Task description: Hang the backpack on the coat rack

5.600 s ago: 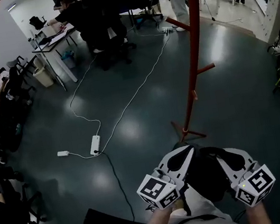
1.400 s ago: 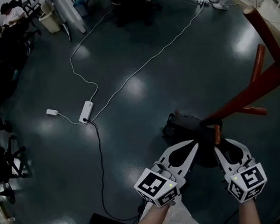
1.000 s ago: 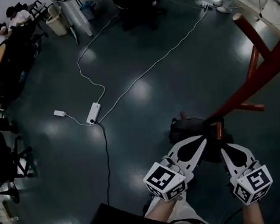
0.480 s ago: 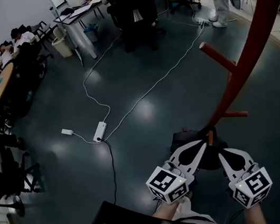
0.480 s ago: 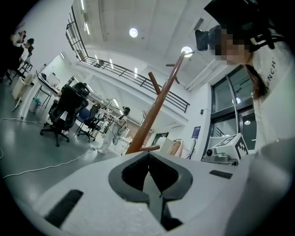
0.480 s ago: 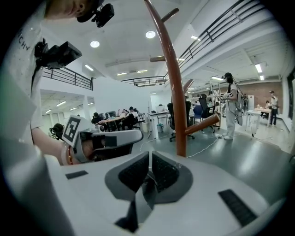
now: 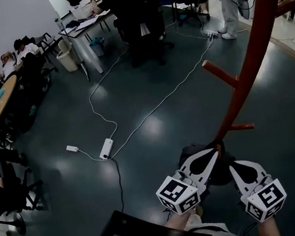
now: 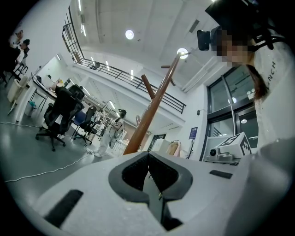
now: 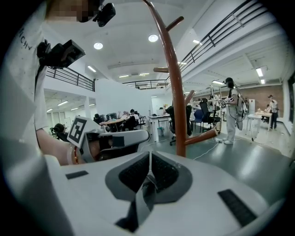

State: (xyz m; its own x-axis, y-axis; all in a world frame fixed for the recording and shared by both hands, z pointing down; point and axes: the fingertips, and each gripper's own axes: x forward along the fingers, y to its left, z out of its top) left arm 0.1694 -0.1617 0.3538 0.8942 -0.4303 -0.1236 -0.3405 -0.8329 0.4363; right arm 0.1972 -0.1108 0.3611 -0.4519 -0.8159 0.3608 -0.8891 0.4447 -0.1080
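Dark office floor (image 7: pixel 140 138) fills most of my head view, and the coat rack (image 7: pixel 249 51) sweeps from the upper right down to lower centre. I hold the backpack (image 7: pixel 220 173) there, right beside the pole. The right gripper (image 9: pixel 150 167) has its fingers clamped on a grey strap (image 9: pixel 138 203). The left gripper (image 8: pixel 148 159) has its fingers pressed together, seemingly on a thin fold of the bag. If I release before the strap sits over the low peg (image 7: pixel 218 145), the bag drops; a hard tug could tip the rack.

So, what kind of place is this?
Probably an open-plan office or lab: desks with office chairs, people seated at a round table, and a power strip with cables on the floor.
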